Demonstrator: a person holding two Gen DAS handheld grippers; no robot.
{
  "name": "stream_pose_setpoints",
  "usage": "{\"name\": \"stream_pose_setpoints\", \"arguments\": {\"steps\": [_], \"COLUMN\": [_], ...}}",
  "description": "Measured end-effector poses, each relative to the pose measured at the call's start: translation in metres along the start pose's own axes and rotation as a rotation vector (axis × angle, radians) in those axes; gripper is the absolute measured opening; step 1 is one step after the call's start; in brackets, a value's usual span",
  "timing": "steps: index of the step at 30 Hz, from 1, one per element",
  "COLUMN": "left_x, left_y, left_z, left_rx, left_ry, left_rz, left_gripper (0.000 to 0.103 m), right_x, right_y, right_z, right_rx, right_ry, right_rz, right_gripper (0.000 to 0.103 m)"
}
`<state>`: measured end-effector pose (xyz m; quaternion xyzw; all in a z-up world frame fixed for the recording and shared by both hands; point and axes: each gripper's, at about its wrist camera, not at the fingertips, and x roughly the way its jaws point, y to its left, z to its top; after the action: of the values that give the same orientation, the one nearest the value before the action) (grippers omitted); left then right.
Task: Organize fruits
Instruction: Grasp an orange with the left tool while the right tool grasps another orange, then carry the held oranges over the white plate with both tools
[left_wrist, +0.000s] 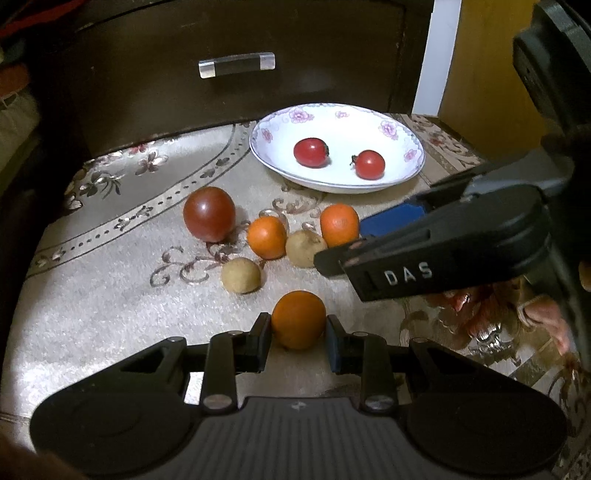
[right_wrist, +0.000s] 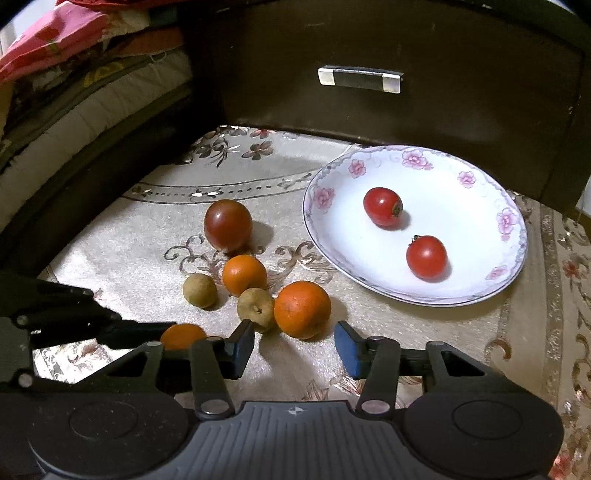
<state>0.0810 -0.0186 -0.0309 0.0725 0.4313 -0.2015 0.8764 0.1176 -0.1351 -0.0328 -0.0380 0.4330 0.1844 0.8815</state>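
A white floral plate (left_wrist: 413, 162) (right_wrist: 332, 177) holds two small red tomatoes (left_wrist: 311, 152) (right_wrist: 382, 206). On the patterned cloth lie a large dark red tomato (left_wrist: 209, 213) (right_wrist: 228, 225), small oranges (left_wrist: 266, 237) (right_wrist: 302, 309) and two brown longan-like fruits (left_wrist: 241, 275) (right_wrist: 200, 290). My left gripper (left_wrist: 298, 336) has its pads against both sides of an orange (left_wrist: 298, 319) that rests on the cloth. My right gripper (right_wrist: 294, 345) is open and empty, just short of an orange and a brown fruit (right_wrist: 255, 308). It shows in the left wrist view (left_wrist: 436, 254).
A dark wooden cabinet with a drawer handle (left_wrist: 236, 64) (right_wrist: 360, 79) stands right behind the plate. Folded bedding (right_wrist: 74, 74) lies at the far left. A white and yellow wall (left_wrist: 476, 66) is at the back right.
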Motion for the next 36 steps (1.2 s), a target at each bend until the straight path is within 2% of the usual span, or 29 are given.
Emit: {"name": "stream_pose_setpoints", "arguments": {"steps": [8,16,21,27,36], "left_x": [0.0,0.003,0.004,0.002,-0.009], "left_y": [0.002,0.004,0.003,-0.003,-0.016], "left_z": [-0.001,0.002,0.004,0.004,0.021], "left_rx": [-0.004,-0.025,-0.029,-0.008,-0.001], "left_ry": [0.0,-0.002,0.0,0.0,-0.052], "left_rz": [-0.017,-0.026,-0.026,-0.015,-0.041], "left_gripper": [0.037,0.037,0.037,0.036,0.036], "right_x": [0.008,0.014,0.009,-0.003,-0.037], "right_y": [0.001,-0.004,-0.003,-0.004,-0.01], "right_z": [0.003,0.007,0.007,-0.003,-0.007], "right_rx": [-0.106,-0.108,-0.096,-0.057,-0.021], "right_ry": [0.002,-0.01,0.015,0.041,0.029], "right_rz": [0.048,0.07,0.034,-0.013,-0.084], "right_gripper": [0.05,0.05,0.03,0.029,0.029]}}
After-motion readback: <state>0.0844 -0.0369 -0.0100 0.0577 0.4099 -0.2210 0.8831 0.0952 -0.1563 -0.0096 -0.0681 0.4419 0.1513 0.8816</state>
